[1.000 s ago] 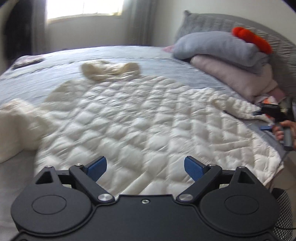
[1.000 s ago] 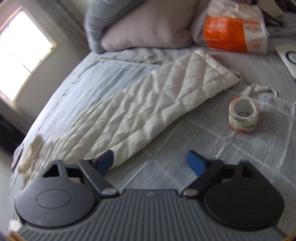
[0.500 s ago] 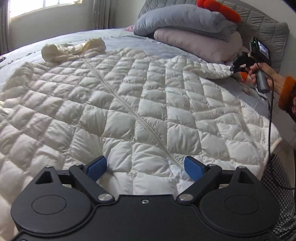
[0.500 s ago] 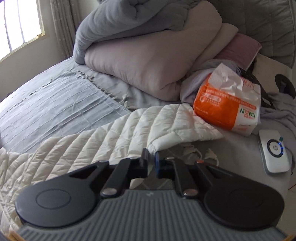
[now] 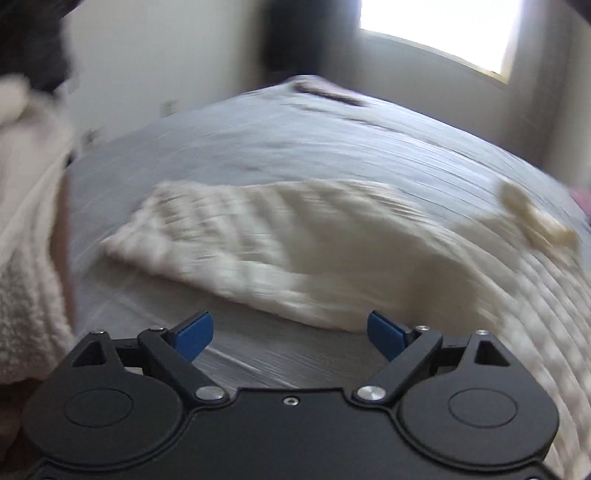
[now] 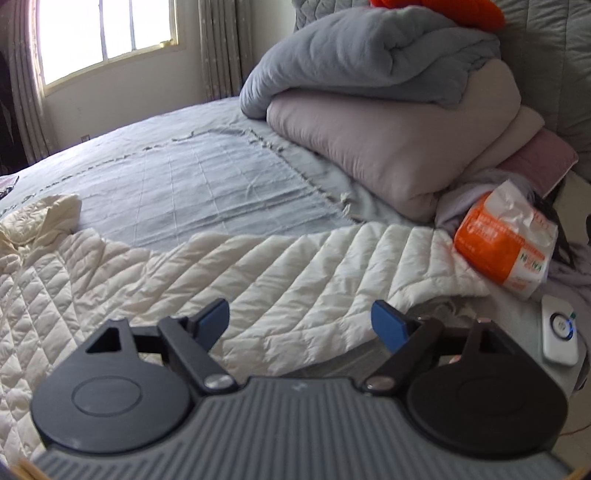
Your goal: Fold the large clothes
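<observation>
The left tool [image 5: 290, 334] is hanging over the bed [image 5: 332, 147] with its 2 blue fingertips [image 5: 195, 332] spread wide apart and nothing between them. Its view is heavily blurred. Ahead of it, one sleeve [image 5: 229, 236] of the cream quilted jacket [image 5: 424, 266] is lying flat on the grey bedspread, stretching away to the left, while the jacket's body is spreading out to the right. A paler crumpled piece, probably the hood [image 5: 532, 218], is sitting at the jacket's far right edge. At the left edge of this view a fleecy cream garment [image 5: 26, 229] is showing, too blurred to say more about it.

The right tool [image 6: 301, 321] is also gaping, its 2 blue fingertips [image 6: 388, 325] well apart and gripping nothing. It is hovering above the other sleeve [image 6: 314, 266] of the jacket [image 6: 74, 295], which is lying stretched across the bed [image 6: 207, 173] toward the right. The sleeve's cuff end is lying just beside an orange and white pack [image 6: 506, 240]. A small white device [image 6: 559, 332] with a round button is lying near the right fingertip, apart from the sleeve. Behind the sleeve, a grey duvet [image 6: 369, 55] is resting folded on top of a pinkish duvet [image 6: 399, 140], with something orange [image 6: 443, 9] on top of the pile. A window [image 6: 107, 33] is glowing at the far left.
</observation>
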`<state>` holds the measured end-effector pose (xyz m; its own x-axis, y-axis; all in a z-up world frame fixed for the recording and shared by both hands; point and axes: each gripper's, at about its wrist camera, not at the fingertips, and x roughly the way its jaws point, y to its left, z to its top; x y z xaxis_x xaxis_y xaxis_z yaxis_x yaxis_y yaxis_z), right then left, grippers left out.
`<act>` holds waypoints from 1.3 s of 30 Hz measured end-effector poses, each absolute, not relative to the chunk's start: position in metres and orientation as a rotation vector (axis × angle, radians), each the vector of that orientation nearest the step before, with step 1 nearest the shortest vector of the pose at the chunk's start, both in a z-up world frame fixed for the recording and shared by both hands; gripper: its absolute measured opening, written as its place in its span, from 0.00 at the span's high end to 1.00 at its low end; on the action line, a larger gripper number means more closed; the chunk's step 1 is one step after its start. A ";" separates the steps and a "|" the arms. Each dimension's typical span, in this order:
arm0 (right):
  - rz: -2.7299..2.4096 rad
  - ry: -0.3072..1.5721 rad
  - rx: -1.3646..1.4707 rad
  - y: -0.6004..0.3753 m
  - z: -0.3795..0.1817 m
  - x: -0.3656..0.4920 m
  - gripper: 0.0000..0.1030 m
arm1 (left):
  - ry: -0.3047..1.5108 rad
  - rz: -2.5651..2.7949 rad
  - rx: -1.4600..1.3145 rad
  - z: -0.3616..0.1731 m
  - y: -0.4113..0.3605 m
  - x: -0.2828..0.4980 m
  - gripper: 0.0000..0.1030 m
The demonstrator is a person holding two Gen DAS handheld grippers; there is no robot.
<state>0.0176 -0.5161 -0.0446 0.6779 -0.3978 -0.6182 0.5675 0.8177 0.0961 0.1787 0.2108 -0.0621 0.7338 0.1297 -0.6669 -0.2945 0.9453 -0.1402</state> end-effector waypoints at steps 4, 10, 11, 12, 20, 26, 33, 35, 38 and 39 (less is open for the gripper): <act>-0.533 0.645 0.314 -0.505 -0.055 0.019 0.19 | 0.690 0.387 -0.298 -0.086 0.230 0.204 0.24; -0.518 0.668 0.286 -0.487 -0.053 0.014 0.19 | 0.634 0.458 -0.259 -0.091 0.224 0.226 0.94; -0.518 0.668 0.272 -0.485 -0.051 0.011 0.19 | 0.635 0.507 -0.188 -0.087 0.220 0.227 0.95; -0.517 0.665 0.261 -0.484 -0.049 0.008 0.19 | 0.634 0.586 -0.079 -0.083 0.216 0.227 0.96; -0.480 0.631 0.260 -0.475 -0.021 -0.007 0.17 | 0.765 0.600 0.078 -0.074 0.225 0.230 0.79; -0.407 0.624 0.214 -0.442 0.005 0.023 0.15 | 0.694 0.390 0.000 -0.027 0.189 0.226 0.17; -0.269 0.650 0.155 -0.400 0.040 0.087 0.07 | 0.664 0.149 0.031 0.022 0.109 0.254 0.17; -0.233 0.655 0.138 -0.389 0.042 0.111 0.07 | 0.662 0.051 0.022 0.027 0.085 0.266 0.16; -0.213 0.652 0.100 -0.374 0.035 0.149 0.07 | 0.660 -0.083 0.008 0.021 0.051 0.291 0.16; -0.208 0.653 0.087 -0.369 0.031 0.164 0.07 | 0.652 -0.120 0.009 0.017 0.040 0.299 0.17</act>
